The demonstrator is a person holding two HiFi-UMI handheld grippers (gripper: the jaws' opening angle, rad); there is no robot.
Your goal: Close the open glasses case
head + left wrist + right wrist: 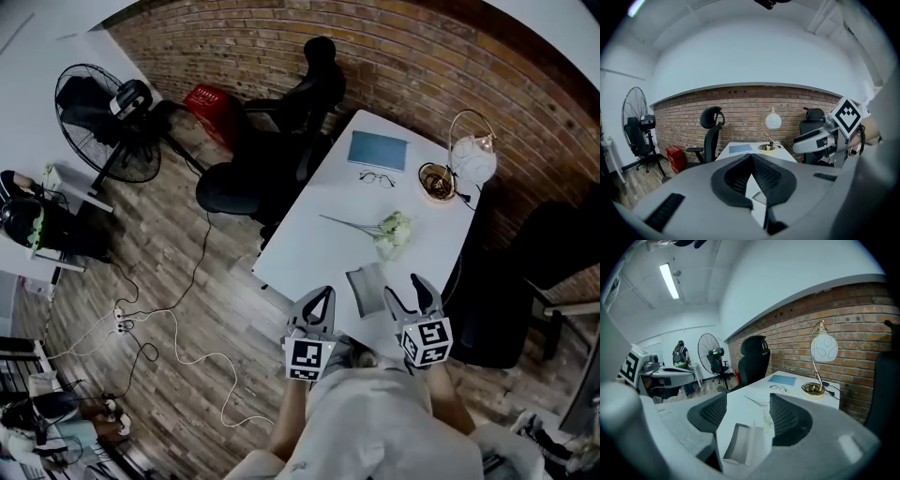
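Right tongs (748, 400) agape, white table (319, 246), brick wall (422, 56)

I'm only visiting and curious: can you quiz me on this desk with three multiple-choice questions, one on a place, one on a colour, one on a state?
1. Where are the thin wire-rimmed spectacles?
A) on a chair
B) on the white table beside the flat blue book
C) on the floor

2. What colour is the plastic crate near the black pedestal fan?
A) red
B) green
C) yellow

3. The grey rectangular glasses case is
A) shut
B) gripped in jaws
C) open

Answers: 1 B, they lie bare next to the book; 2 A, it shows plainly red; 3 C, its lid lies folded back.
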